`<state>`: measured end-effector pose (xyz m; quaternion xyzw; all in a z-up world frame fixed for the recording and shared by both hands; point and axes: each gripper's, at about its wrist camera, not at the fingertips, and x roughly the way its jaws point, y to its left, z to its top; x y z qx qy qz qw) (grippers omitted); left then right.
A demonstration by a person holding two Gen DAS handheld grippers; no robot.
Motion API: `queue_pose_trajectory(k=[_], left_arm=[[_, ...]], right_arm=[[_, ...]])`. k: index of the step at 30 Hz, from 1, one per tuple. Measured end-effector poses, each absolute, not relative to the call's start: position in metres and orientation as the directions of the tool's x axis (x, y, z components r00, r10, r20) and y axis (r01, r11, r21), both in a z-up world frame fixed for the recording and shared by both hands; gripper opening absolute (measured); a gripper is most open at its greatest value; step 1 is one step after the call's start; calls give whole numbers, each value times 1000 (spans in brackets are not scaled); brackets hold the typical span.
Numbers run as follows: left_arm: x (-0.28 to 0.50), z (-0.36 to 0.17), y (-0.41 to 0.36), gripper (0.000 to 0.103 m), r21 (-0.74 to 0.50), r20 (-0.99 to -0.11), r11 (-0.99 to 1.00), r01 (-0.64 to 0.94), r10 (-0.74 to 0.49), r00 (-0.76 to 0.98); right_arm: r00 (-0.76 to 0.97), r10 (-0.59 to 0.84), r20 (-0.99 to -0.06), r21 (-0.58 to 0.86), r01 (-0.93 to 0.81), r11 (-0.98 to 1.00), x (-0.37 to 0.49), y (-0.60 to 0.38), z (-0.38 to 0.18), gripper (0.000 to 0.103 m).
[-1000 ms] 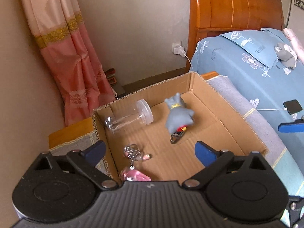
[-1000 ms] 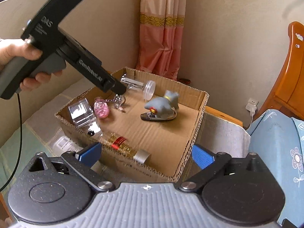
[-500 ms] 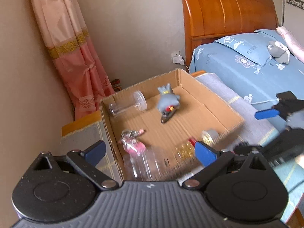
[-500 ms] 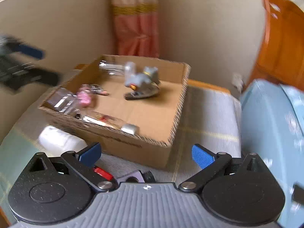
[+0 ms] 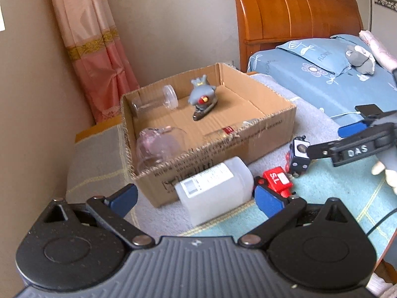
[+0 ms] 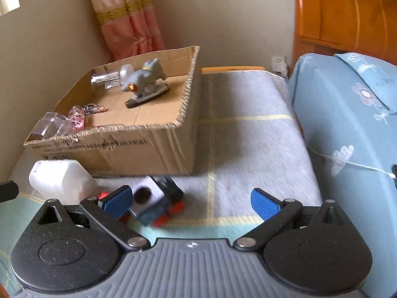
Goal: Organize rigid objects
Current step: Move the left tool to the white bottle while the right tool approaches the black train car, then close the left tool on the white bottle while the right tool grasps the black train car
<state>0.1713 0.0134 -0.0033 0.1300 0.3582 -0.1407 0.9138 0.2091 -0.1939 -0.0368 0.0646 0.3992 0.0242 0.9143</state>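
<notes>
Both grippers, left [image 5: 194,197] and right [image 6: 191,202], hang released and empty. The toy car [image 6: 158,200], low centre before the box [image 6: 139,146], looks next: right must straddle it and clench.

pink curtain [image 5: 99,57], wood headboard [image 5: 297,12], blue bedding [image 6: 347,124]

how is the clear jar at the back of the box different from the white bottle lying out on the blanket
The clear jar is see-through; the white bottle is cloudy white, so any contents stay hidden.

The clear jar lies inside the cardboard box by its far wall; the white bottle lies outside, against the near wall.

The white bottle carries a printed label; none shows on the clear jar.

The white bottle looks bulkier, though it is nearer the camera.

Both lie on their sides, untouched by either gripper.
</notes>
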Motion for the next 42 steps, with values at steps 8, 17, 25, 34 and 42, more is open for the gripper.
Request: queue_pose_trajectory(k=[8,17,25,34,42], left_arm=[[175,-19,9,101,66,-692,943,327,-193,696],[183,-37,-5,101,55,-695,955,290,-172,698],[197,-44,-6,101,37,-692,977,209,-125,710],[208,-56,-4,101,11,-733,986,165,-104,672],[206,-54,5,101,65,-725,992,111,-30,688]], right_arm=[[690,76,-720,103,-2,995,179,-201,-52,103],[697,82,-712,45,-71,996,165,-182,-77,103],[724,94,-684,-18,-145,989,163,-178,-83,103],[723,138,-677,-22,-208,978,173,-178,-84,103],[705,215,-676,-24,-313,950,189,-177,-83,103]])
